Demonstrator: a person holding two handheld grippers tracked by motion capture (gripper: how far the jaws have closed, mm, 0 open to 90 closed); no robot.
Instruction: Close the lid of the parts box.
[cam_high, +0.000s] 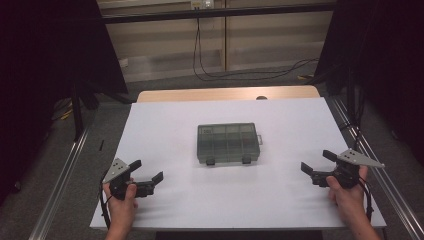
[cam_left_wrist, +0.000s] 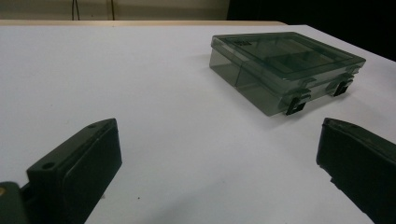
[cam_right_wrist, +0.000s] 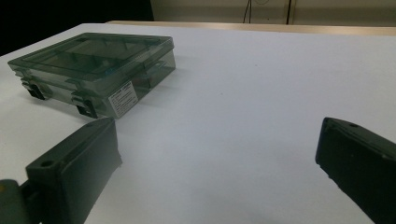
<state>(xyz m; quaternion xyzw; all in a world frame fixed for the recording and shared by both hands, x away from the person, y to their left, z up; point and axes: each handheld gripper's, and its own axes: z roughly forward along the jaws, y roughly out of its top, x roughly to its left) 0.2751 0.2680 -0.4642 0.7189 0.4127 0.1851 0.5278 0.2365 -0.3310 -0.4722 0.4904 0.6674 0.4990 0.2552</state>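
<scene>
Black tongs, left (cam_high: 148, 170) and right (cam_high: 316, 161), wide open, empty.

We look down from above on the table (cam_high: 165, 210); our 2 gripper views sit low, facing inward, sharing the closed box (cam_high: 228, 143).

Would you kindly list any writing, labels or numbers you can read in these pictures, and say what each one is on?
No text can be read.
White sticker on the side wall of the clear organizer box: printed lines, too small and blurred to read.
Raised mark on the box lid: too blurred to read.
</scene>
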